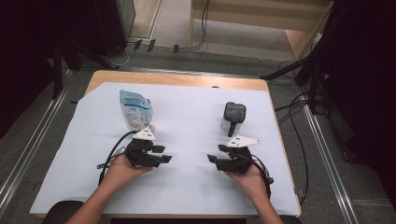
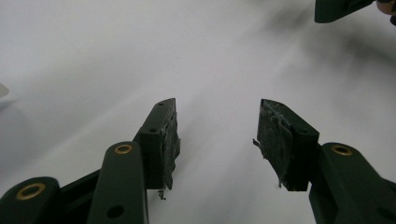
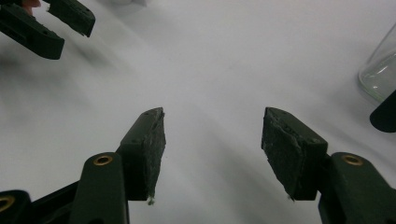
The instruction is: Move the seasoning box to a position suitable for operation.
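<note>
On the white sheet (image 1: 187, 121) a blue-and-white pouch (image 1: 136, 110) stands at the left. A clear glass jar with a black lid (image 1: 233, 115) is at the right; its glass edge (image 3: 380, 70) appears in the right gripper view. My left gripper (image 1: 164, 154) rests low on the sheet just in front of the pouch, open, with nothing between its worn pads (image 2: 171, 140). My right gripper (image 1: 211, 158) sits in front of the jar, also open and empty. The two grippers point toward each other, a hand's width apart. The left gripper's tips (image 3: 46, 28) are seen in the right gripper view.
The wooden table's far edge (image 1: 177, 78) borders grey floor with cables (image 1: 294, 112). Metal rails (image 1: 322, 140) run along both sides of the table. Dark stands and equipment (image 1: 322, 70) rise at the back right. Bare sheet lies between the two grippers.
</note>
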`<state>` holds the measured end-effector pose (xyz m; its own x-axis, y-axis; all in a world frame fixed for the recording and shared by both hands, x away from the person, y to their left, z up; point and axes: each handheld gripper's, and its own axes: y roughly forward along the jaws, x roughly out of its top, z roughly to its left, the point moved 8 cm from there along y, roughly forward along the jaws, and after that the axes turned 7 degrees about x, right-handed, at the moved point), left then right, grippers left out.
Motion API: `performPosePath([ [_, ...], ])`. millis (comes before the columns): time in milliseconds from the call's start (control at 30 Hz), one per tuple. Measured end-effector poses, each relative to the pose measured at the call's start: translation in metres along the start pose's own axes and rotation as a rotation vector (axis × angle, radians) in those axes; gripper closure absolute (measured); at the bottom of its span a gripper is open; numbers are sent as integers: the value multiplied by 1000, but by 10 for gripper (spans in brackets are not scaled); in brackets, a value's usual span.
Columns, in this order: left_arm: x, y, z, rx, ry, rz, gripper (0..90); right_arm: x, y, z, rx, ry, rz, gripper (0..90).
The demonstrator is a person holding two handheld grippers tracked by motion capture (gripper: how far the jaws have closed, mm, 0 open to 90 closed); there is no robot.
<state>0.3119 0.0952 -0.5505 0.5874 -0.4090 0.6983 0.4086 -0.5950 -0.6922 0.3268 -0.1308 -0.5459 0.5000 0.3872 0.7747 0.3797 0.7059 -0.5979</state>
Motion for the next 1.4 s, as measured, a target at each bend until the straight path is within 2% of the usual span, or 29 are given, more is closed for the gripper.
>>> performPosePath([
  [167, -1, 1, 2, 16, 1, 10, 474, 0, -1, -1, -5, 2, -1, 381],
  [333, 0, 0, 2, 12, 4, 4, 471, 1, -3, -3, -15, 29, -8, 357],
  [533, 2, 0, 0, 7, 5, -6, 468, 2, -8, -6, -45, 29, -26, 325],
  [733, 4, 3, -2, -3, 10, -13, 466, 1, -15, -12, -94, 50, -42, 272],
  [800, 5, 4, -3, -5, 19, 1, 466, 0, -17, -13, -102, 60, -47, 263],
  [900, 7, 5, -6, -16, 23, -1, 466, 0, -20, -17, -125, 71, -56, 240],
  [1033, 7, 6, -6, -9, 32, 5, 462, 1, -25, -23, -167, 97, -76, 192],
  [1100, 7, 6, -6, -11, 32, 3, 460, 1, -26, -25, -174, 99, -78, 179],
  [1133, 7, 6, -6, -11, 32, 2, 460, 2, -28, -29, -195, 119, -89, 149],
  [1267, 7, 7, -7, -9, 36, 6, 457, 4, -28, -34, -209, 138, -103, 142],
  [1400, 6, 7, -7, -7, 41, 14, 455, 6, -27, -40, -240, 147, -104, 77],
])
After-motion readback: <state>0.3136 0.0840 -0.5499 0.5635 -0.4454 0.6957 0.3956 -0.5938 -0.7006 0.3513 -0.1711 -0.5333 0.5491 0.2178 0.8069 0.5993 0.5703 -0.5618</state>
